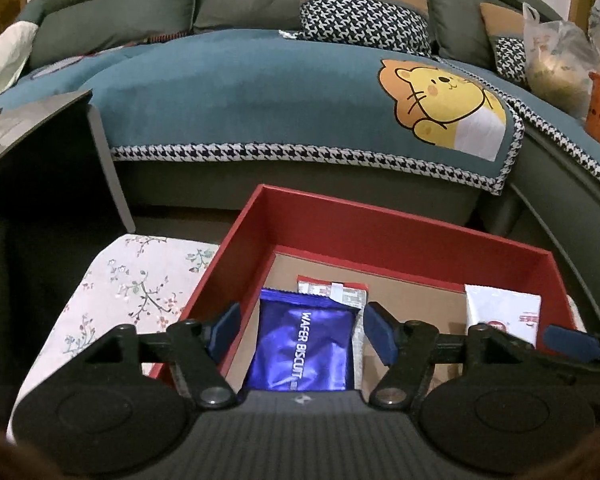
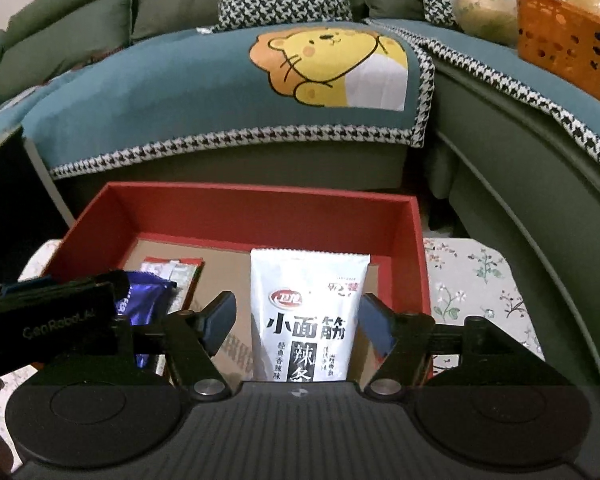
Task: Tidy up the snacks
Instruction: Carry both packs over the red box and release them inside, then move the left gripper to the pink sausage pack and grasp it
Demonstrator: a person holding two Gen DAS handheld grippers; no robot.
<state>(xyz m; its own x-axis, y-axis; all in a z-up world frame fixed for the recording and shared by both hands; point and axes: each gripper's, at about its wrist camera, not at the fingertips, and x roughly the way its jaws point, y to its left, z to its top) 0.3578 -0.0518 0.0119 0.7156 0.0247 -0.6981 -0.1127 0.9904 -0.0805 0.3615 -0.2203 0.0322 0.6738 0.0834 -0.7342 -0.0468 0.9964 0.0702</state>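
A red box [image 1: 380, 220] with a cardboard floor sits on a floral cloth. In the left wrist view my left gripper [image 1: 302, 328] is open over the box, with a blue wafer biscuit packet [image 1: 300, 348] lying between its fingers on top of a red-and-white packet [image 1: 340, 292]. In the right wrist view my right gripper [image 2: 298, 320] is open over the same box [image 2: 260, 200], with a white spicy-strip packet [image 2: 310, 316] lying between its fingers. The blue packet [image 2: 140, 292] and the left gripper body [image 2: 48, 316] show at the left. The white packet also shows in the left wrist view [image 1: 504, 312].
A green sofa with a teal lion-print cover [image 1: 300, 92] stands just behind the box. An orange basket [image 2: 572, 40] and plastic bags [image 1: 556, 52] sit on the sofa at right. A dark grey panel [image 1: 40, 128] stands at left. The floral cloth [image 1: 132, 288] flanks the box.
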